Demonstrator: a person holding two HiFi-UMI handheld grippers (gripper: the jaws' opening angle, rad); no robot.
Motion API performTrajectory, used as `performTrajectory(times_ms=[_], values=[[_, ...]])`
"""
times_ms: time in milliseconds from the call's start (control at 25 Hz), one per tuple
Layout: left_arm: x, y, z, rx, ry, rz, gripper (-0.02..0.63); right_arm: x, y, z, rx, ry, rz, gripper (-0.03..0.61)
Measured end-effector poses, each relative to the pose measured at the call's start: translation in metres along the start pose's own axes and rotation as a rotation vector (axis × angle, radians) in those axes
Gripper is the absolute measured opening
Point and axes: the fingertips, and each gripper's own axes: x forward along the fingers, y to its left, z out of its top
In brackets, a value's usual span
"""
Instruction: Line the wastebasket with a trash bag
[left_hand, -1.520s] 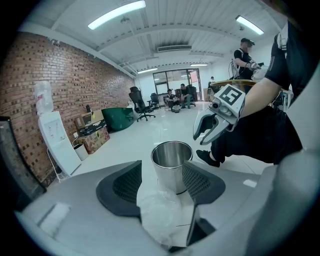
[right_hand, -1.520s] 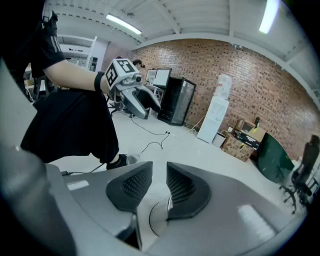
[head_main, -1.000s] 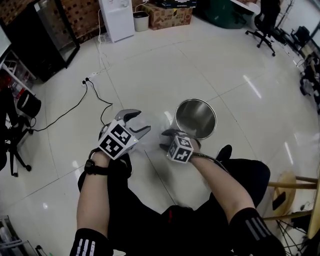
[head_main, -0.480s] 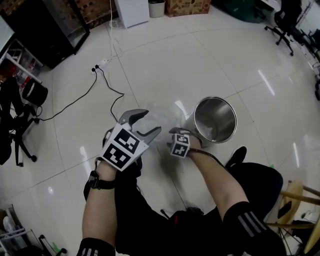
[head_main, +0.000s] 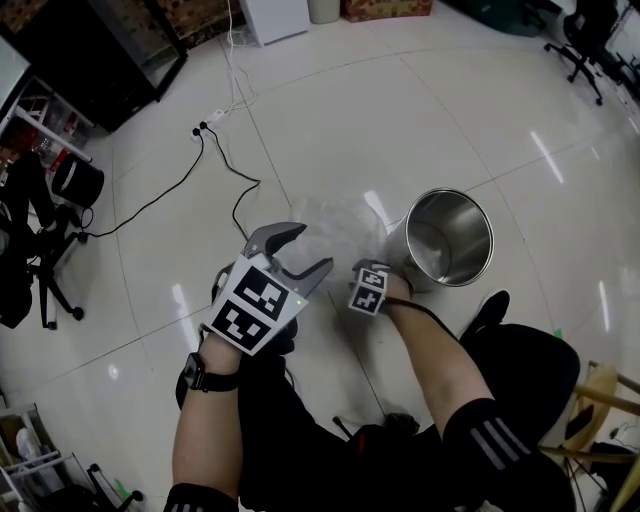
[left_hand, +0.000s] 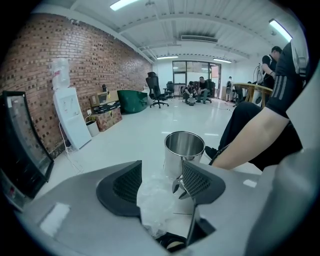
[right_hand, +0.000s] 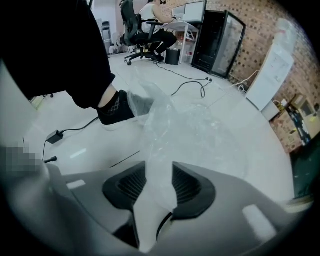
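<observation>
The trash bag (head_main: 335, 222) lies crumpled on the floor, just beside the upright, unlined wastebasket (head_main: 450, 192). The right tool (head_main: 374, 268) has just been closing and pinches a bunched strand. The left tool (head_main: 306, 250) stands spread around loose film. I think finding the bag's mouth comes first.

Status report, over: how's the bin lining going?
Left gripper open, trash bag loose between fingers. Right gripper just closing onto it. Wastebasket upright, unlined. Nothing blocking.

The shiny metal wastebasket (head_main: 452, 232) stands upright on the right. The clear trash bag (head_main: 335, 225) is bunched up just left of it.
</observation>
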Motion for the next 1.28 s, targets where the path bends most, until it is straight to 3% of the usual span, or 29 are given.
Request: performTrajectory(times_ms=[80,120,320,760,960,1280], values=[[0.0,0.0,0.0,0.003,-0.001,0.001,0.249,-0.003,-0.002,0.001,-0.009,-0.002,-0.021,0.021],[0.0,0.0,0.0,0.002,-0.002,0.004,0.249,-0.005,-0.003,0.002,-0.01,-0.007,-0.027,0.006],[0.0,0.006,0.004,-0.001,-0.007,0.025,0.249,-0.034,-0.014,0.029,0.025,-0.096,-0.052,0.006],[-0.001,0.017,0.01,0.018,-0.033,0.096,0.249,-0.164,-0.053,0.089,-0.048,-0.278,-0.217,0.006],[-0.021,0.029,0.033,0.041,-0.135,0.182,0.247,-0.231,-0.068,0.091,-0.101,-0.32,-0.303,0.006],[-0.038,0.039,0.061,0.016,-0.257,0.267,0.236,-0.34,-0.102,0.063,-0.058,-0.394,-0.454,0.006]])
